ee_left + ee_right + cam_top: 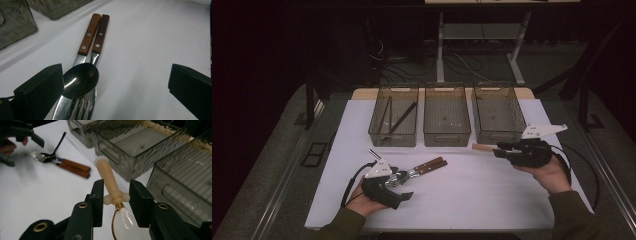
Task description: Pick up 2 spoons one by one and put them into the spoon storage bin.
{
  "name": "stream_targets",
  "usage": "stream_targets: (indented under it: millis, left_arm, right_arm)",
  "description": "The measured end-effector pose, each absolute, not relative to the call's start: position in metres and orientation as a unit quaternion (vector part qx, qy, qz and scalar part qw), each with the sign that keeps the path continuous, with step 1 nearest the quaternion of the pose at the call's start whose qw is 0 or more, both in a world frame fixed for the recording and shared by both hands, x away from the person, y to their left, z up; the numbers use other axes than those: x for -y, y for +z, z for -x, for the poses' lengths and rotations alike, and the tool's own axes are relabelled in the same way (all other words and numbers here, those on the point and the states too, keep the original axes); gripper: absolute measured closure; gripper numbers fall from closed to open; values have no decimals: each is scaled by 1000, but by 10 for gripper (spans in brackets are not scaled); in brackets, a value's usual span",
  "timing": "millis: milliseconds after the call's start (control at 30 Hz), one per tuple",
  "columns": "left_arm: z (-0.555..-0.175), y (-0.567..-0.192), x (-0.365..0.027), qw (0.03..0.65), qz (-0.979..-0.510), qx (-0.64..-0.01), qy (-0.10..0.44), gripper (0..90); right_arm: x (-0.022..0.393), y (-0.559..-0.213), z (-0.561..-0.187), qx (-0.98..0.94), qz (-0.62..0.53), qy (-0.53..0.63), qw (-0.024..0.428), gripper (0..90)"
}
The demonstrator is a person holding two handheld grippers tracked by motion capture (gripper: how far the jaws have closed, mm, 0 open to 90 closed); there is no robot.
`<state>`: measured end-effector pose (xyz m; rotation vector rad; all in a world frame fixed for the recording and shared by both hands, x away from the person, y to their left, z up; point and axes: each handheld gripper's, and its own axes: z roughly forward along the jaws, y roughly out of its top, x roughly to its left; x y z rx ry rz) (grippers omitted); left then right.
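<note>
R gripper [116,195] pinches the tan-handled spoon [110,182] at its neck, handle pointing left w/ the right bin [497,112] just beyond, far side, while L gripper [115,87], jaws spread, sits over the cutlery pile [82,82] near-left.

We've got a dark spoon [80,80] lower left, lying over a knife [86,42] and fork [96,50] with wooden handles; our jaws stand wide apart, gripping nothing.
</note>
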<state>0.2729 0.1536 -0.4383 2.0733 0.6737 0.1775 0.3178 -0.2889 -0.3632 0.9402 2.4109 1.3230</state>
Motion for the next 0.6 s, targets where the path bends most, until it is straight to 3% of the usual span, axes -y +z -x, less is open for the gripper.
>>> stream_targets:
  millis: [600]
  left_arm:
    - [-272,-438,-153,464,-839,-275,71,0]
  right_arm:
    - [242,-344,-381,-814,-350,445,133,656]
